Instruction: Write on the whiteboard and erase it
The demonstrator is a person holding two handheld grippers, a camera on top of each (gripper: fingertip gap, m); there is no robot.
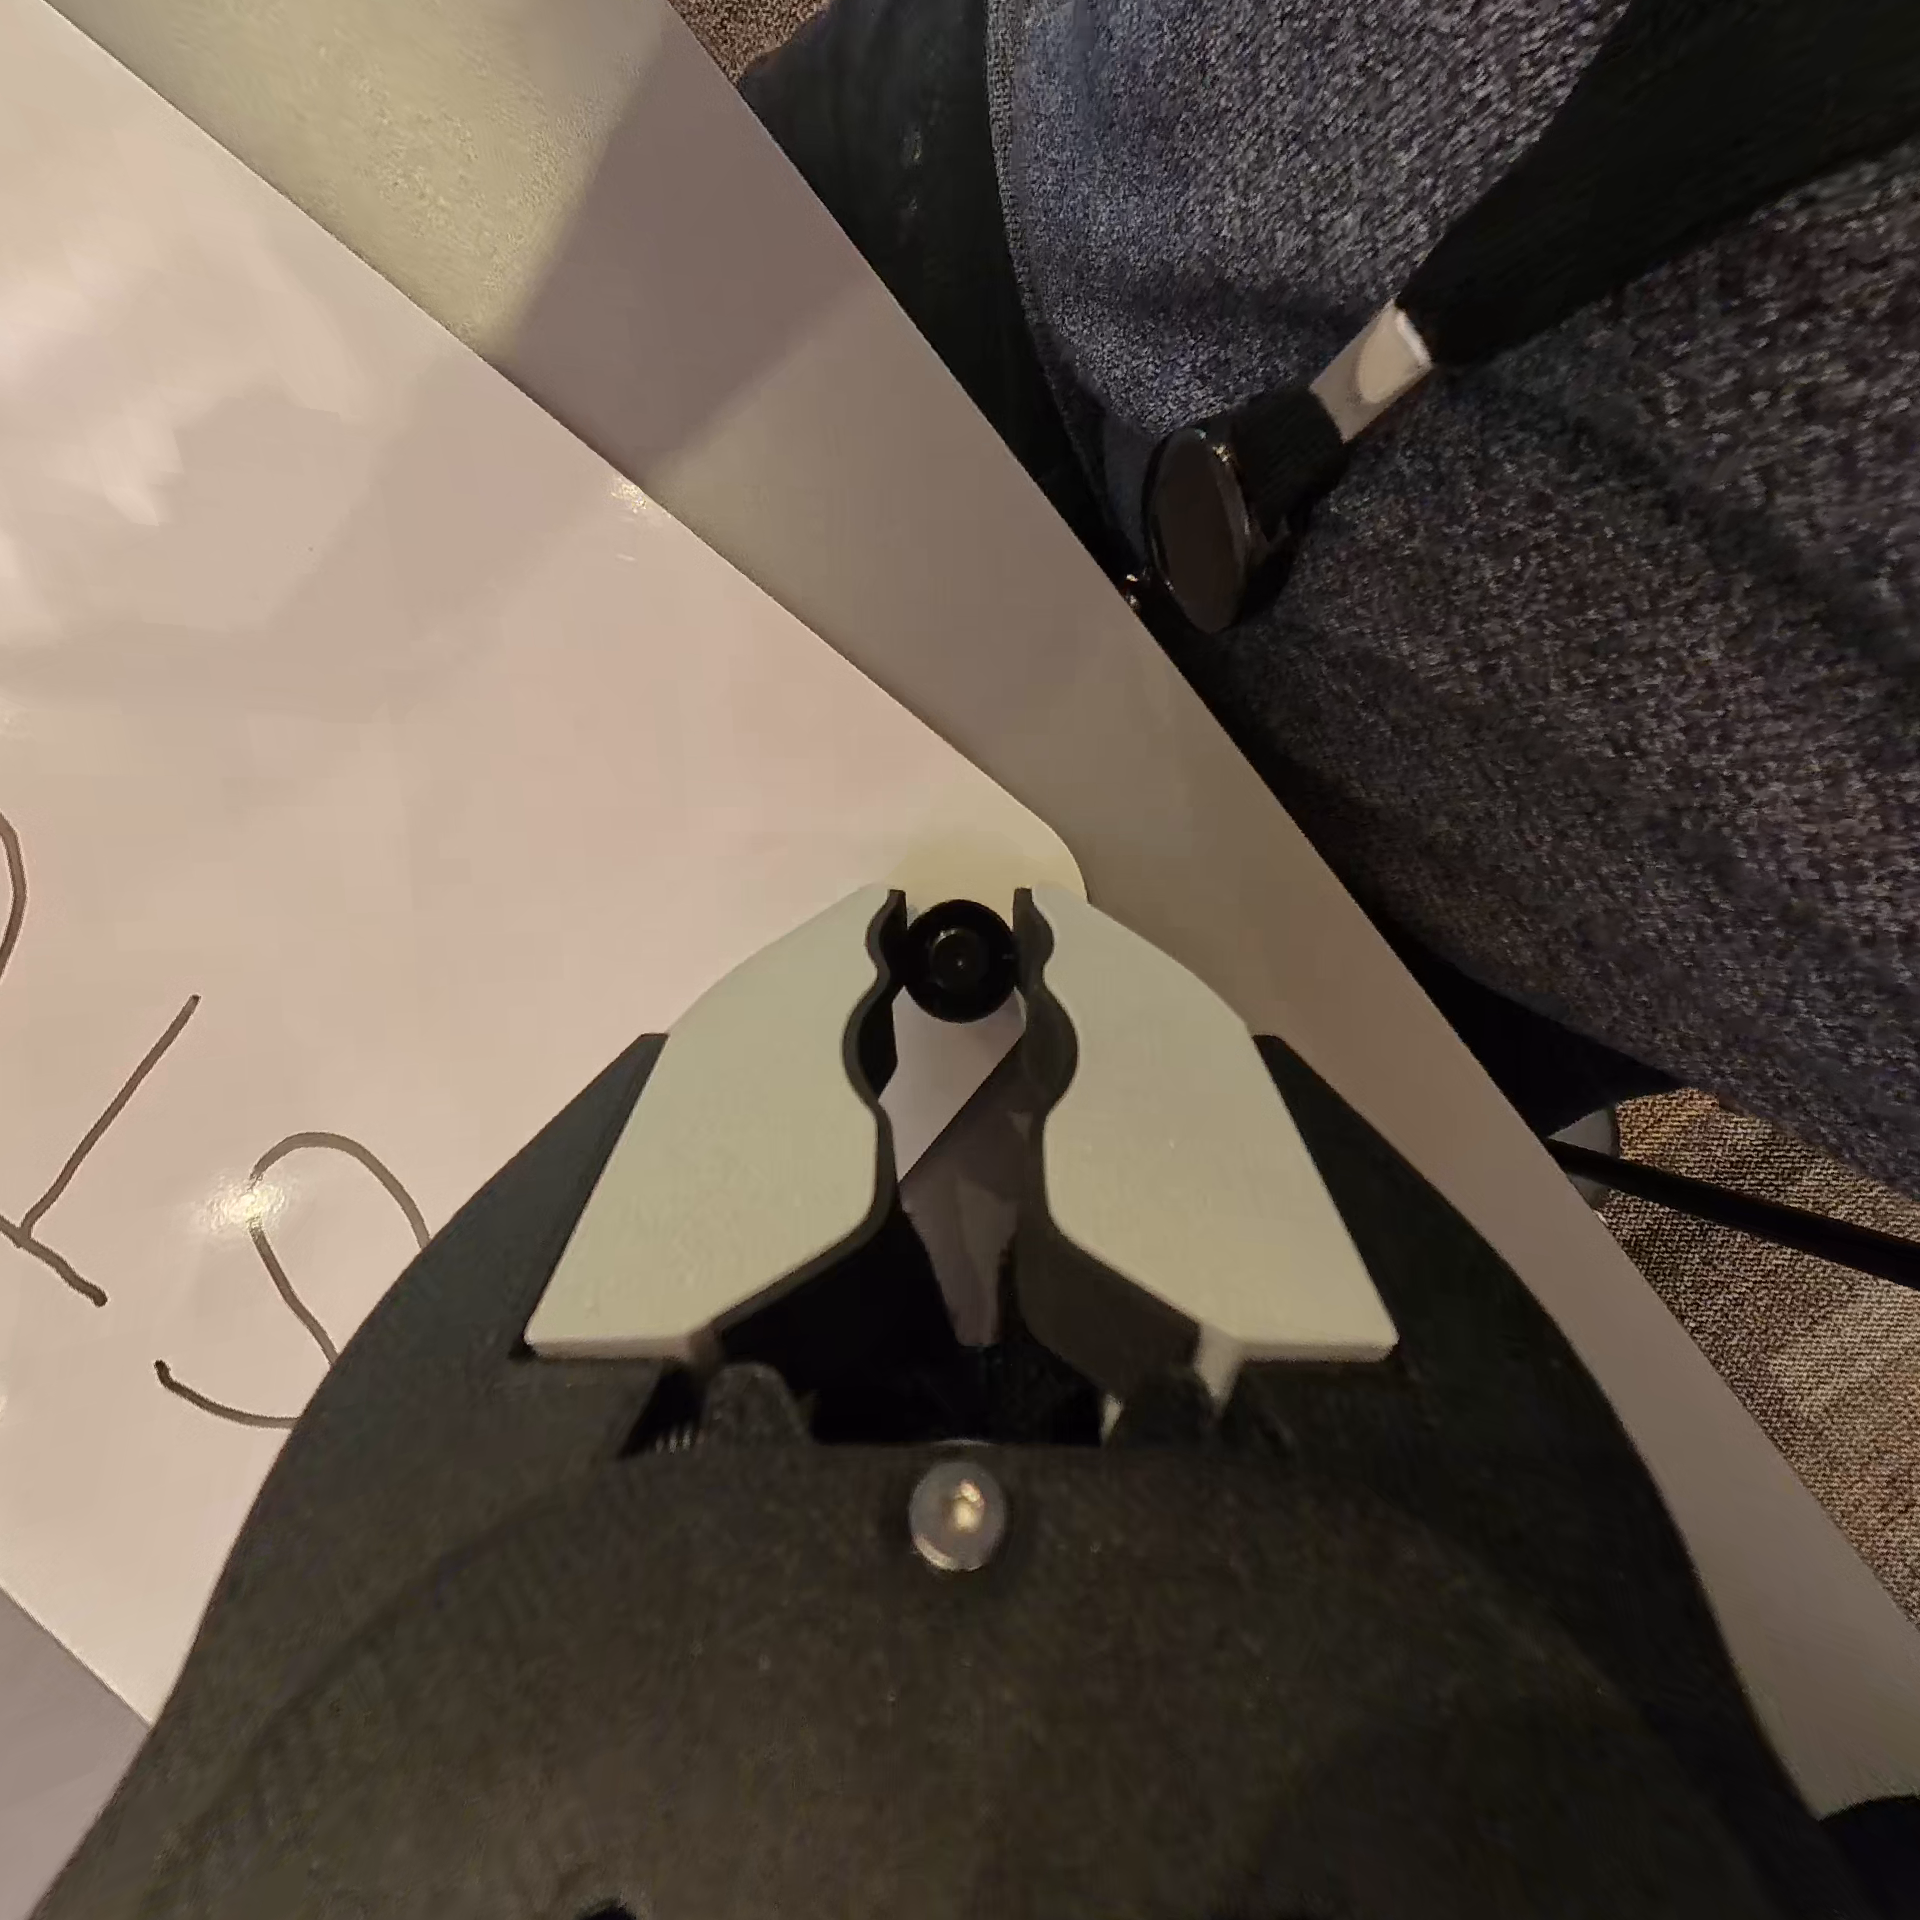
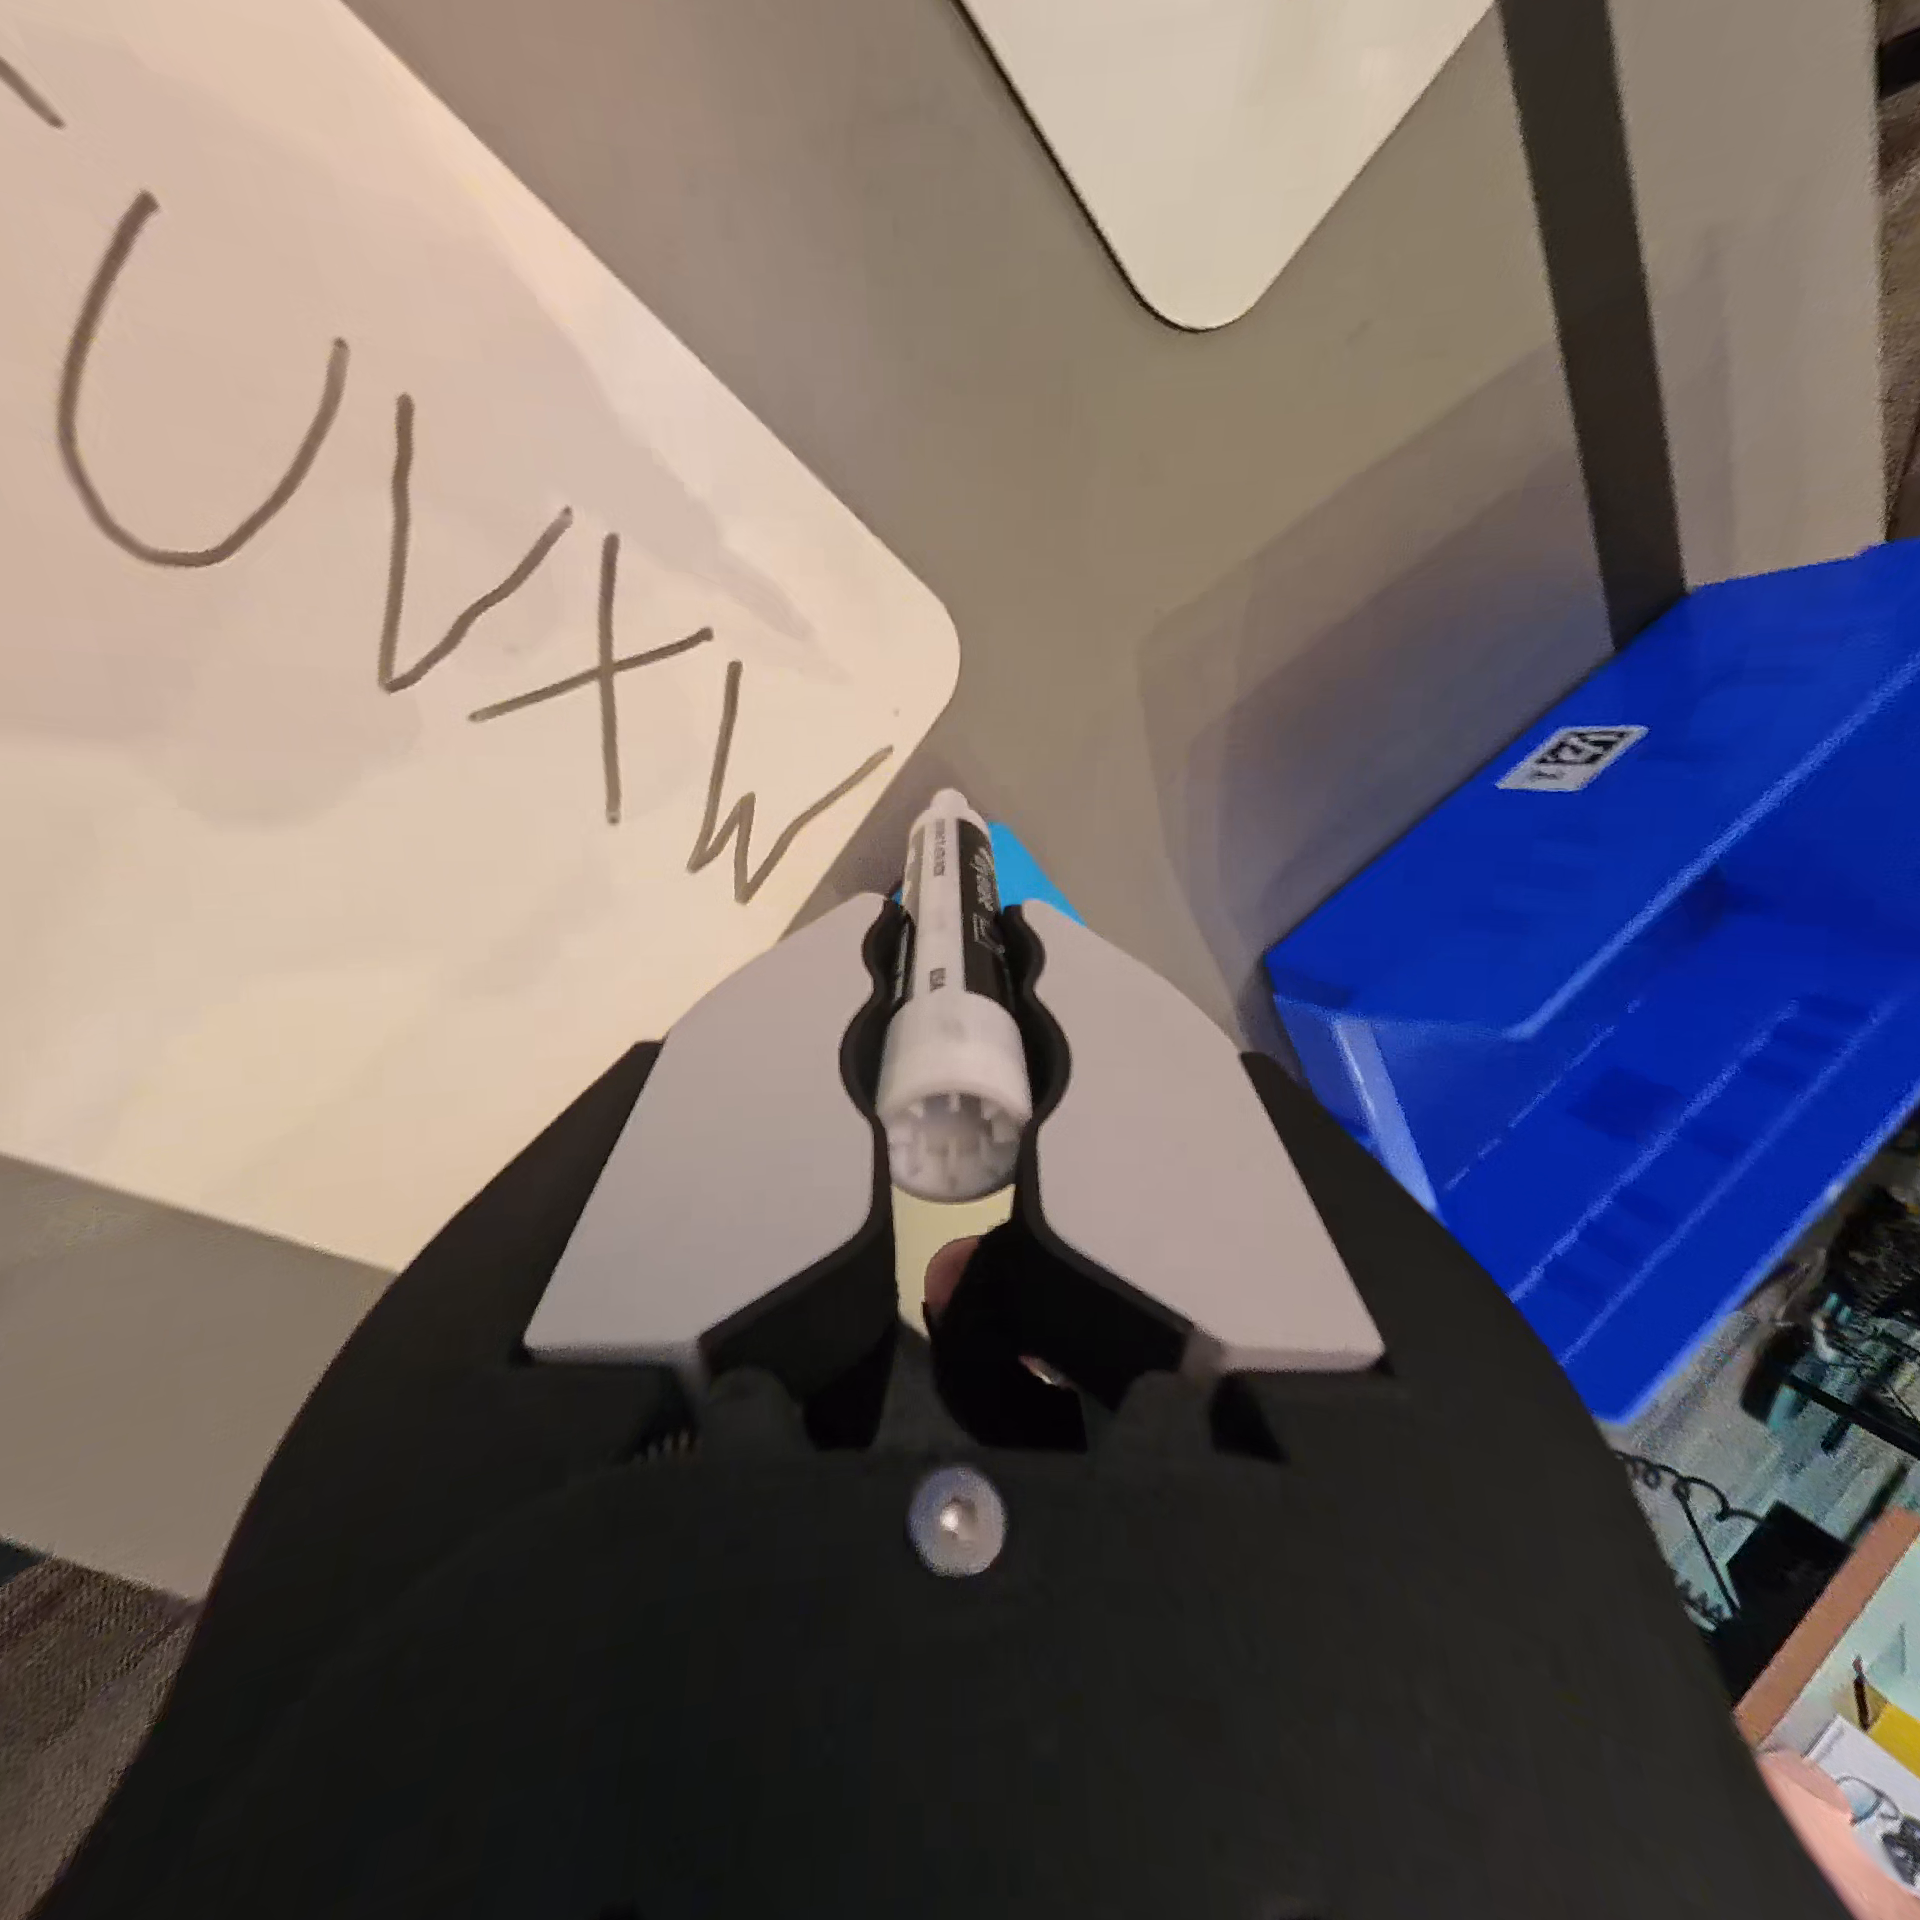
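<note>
Looking down our right gripper (image 2: 954,935), we've got the marker (image 2: 951,997) pinched between the fingers, closed on the barrel, long axis running straight out ahead with the writing end pointing away. The whiteboard (image 2: 312,935) lies just off to the left of that tip, its scribbled corner nearest. Our left gripper (image 1: 954,914) has its fingers closed around a small black round piece (image 1: 951,961), probably the marker cap, right over the board's other corner. Something light blue (image 2: 1023,862) peeks out under the marker. Farther right, a blue bin (image 2: 1621,987) sits on the desk (image 2: 1091,468); can't tell what's inside.
</note>
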